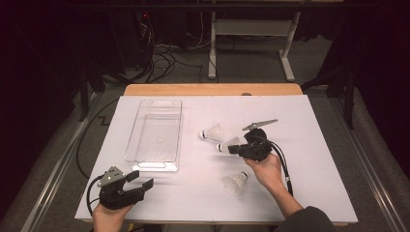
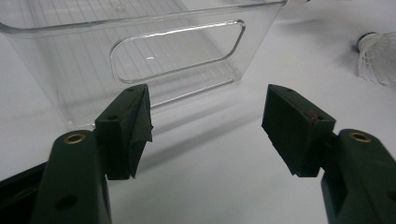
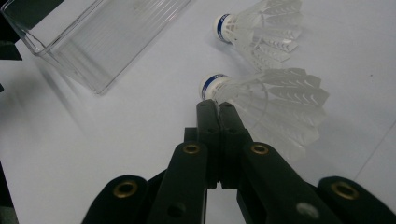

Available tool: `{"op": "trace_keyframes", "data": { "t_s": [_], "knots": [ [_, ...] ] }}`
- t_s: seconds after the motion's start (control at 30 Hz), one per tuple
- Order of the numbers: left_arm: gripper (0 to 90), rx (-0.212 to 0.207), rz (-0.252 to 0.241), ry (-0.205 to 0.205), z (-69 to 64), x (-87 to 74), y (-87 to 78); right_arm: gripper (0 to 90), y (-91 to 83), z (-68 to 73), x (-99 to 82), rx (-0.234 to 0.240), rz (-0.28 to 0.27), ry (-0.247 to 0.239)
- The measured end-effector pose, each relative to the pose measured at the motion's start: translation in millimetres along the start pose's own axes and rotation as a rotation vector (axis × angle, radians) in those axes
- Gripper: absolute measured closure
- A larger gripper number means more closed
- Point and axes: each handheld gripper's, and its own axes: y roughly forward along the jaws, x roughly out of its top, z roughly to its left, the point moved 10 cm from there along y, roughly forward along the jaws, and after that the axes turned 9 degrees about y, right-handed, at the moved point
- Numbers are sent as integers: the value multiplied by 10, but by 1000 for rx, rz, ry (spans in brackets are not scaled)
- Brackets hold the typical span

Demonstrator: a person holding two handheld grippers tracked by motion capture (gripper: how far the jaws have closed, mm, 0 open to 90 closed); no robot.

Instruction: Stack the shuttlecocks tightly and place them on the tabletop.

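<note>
Three white feather shuttlecocks lie right of a clear plastic bin (image 1: 129, 145). My right gripper (image 1: 232, 149) is shut, its jaws pinching the feather skirt of the middle shuttlecock (image 1: 227, 143) just behind its cork. In the right gripper view the closed tips (image 3: 215, 106) meet that shuttlecock (image 3: 280, 100); a second shuttlecock (image 3: 261, 28) lies just beyond. My left gripper (image 1: 142, 180) rests at the front left, open with nothing between its jaws (image 2: 208, 121), facing the bin's handle end (image 2: 70, 60).
A third shuttlecock (image 1: 237, 182) lies near the front, beside the right wrist, and shows at the right edge (image 2: 378, 56) of the left gripper view. The farther shuttlecock (image 1: 212, 132) sits between the bin and my right gripper. White sheet (image 1: 309, 159) covers the table.
</note>
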Motion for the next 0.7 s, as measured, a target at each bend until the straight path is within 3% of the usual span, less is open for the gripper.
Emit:
{"op": "trace_keyframes", "data": {
  "t_s": [0.7],
  "knots": [
    [333,6,-3,3,18,3,-8,900,-72,-233,104,-39,-24,38]
  ]
}}
